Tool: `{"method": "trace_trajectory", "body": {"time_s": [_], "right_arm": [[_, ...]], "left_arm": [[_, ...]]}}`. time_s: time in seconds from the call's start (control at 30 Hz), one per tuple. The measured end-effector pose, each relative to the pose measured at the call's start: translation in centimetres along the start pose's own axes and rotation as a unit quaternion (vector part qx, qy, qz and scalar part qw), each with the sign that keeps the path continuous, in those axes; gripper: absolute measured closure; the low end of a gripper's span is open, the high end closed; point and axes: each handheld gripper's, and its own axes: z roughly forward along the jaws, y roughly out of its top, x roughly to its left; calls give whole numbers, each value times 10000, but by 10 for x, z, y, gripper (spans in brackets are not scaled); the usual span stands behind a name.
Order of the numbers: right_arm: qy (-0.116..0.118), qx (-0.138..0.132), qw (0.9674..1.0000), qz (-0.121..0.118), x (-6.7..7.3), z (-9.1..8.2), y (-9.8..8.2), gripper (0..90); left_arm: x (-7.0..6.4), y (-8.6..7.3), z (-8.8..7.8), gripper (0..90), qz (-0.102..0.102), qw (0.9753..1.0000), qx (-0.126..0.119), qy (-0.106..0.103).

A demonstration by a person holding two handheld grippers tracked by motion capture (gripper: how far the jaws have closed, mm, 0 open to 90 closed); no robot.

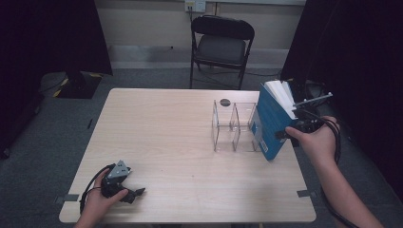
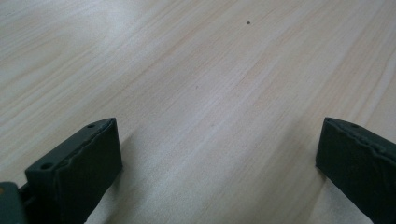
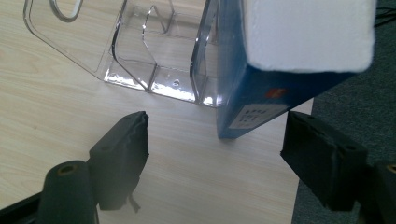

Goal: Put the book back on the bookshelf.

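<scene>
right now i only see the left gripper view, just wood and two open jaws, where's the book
Observer: The blue book stands tilted near the table's right edge, close against the clear organizer.
Operator: is the right gripper clamped on it
Observer: No. The right gripper has its jaws open, with the pads clear of the book's lower corner.
Operator: how far off is my left gripper
Observer: The left gripper sits low at the table's front left, with most of the tabletop between it and the book.
</scene>
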Motion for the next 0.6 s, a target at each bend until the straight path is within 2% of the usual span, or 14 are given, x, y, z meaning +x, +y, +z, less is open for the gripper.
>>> {"method": "trace_trajectory", "body": {"time_s": [0.17, 0.23, 0.27, 0.3, 0.6], "right_arm": [[98, -34, 9999, -27, 3, -1, -3, 223], [137, -18, 9999, -93, 6, 0, -4, 219], [153, -19, 9999, -78, 7, 1, -4, 218], [190, -23, 9997, -154, 8, 2, -5, 218], [407, -3, 9990, -193, 19, 12, -7, 208]], "left_arm": [[1, 0, 0, 0, 49, 10000, 8, 12], [0, 0, 0, 0, 1, 10000, -1, 1], [1, 0, 0, 0, 45, 10000, 5, 13], [0, 0, 0, 0, 3, 10000, -2, 3], [0, 0, 0, 0, -23, 10000, -9, -7]]}}
